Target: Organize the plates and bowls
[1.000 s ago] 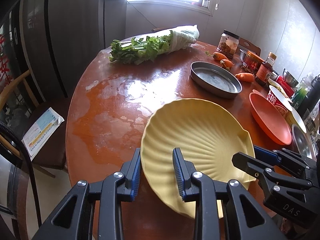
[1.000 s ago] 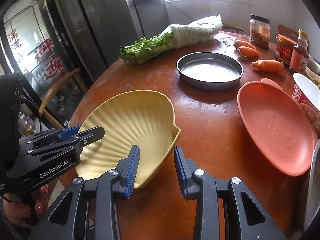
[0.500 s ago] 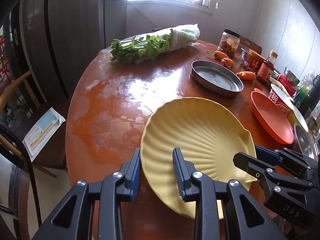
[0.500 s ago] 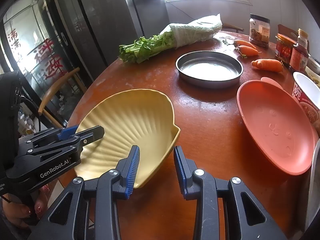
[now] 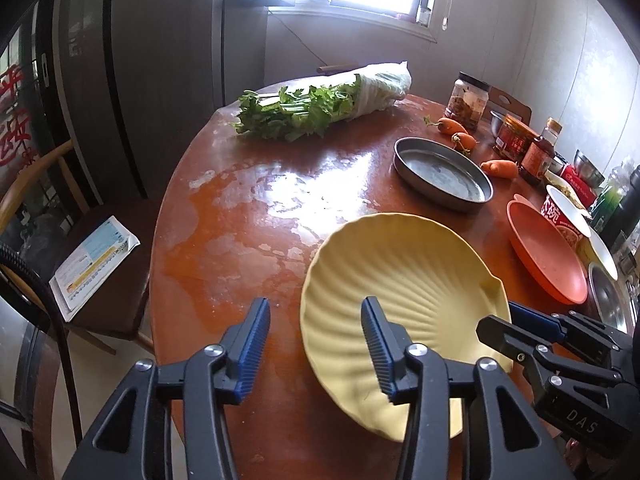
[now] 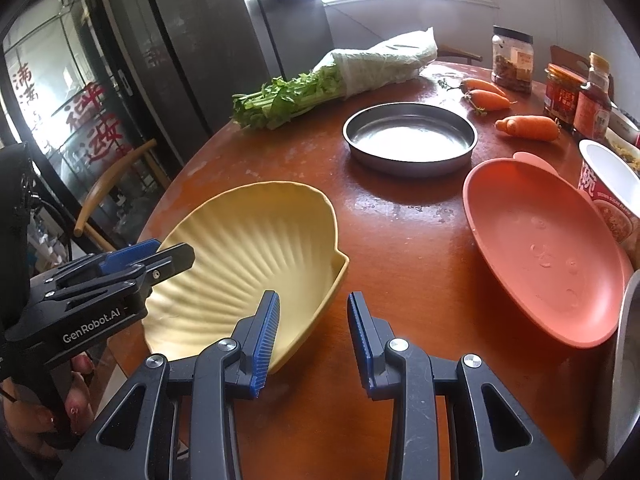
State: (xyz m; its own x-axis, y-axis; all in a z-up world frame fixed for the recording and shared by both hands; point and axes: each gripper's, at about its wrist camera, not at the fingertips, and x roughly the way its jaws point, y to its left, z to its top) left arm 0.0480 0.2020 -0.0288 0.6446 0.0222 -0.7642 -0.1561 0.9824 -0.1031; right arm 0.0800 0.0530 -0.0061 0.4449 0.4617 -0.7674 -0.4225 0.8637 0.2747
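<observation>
A yellow shell-shaped plate [image 5: 404, 276] lies on the round brown table near its front edge; it also shows in the right wrist view [image 6: 248, 256]. My left gripper [image 5: 316, 344] is open, its jaws straddling the plate's left rim without gripping. My right gripper [image 6: 312, 334] is open at the plate's right corner, its left finger over the rim. A steel round pan [image 6: 410, 136] and an orange plate [image 6: 540, 248] lie farther back and to the right.
Celery in a bag [image 5: 320, 104] lies at the far side. Carrots [image 6: 528, 126], jars [image 6: 512, 60], a sauce bottle [image 6: 596, 100] and a noodle cup [image 6: 612, 188] crowd the right. A chair with a leaflet [image 5: 92, 260] stands left of the table [image 5: 240, 216].
My left gripper has opened wide and let go of the yellow plate's rim. The plate now rests a little to the right. My right gripper stays open in place.
</observation>
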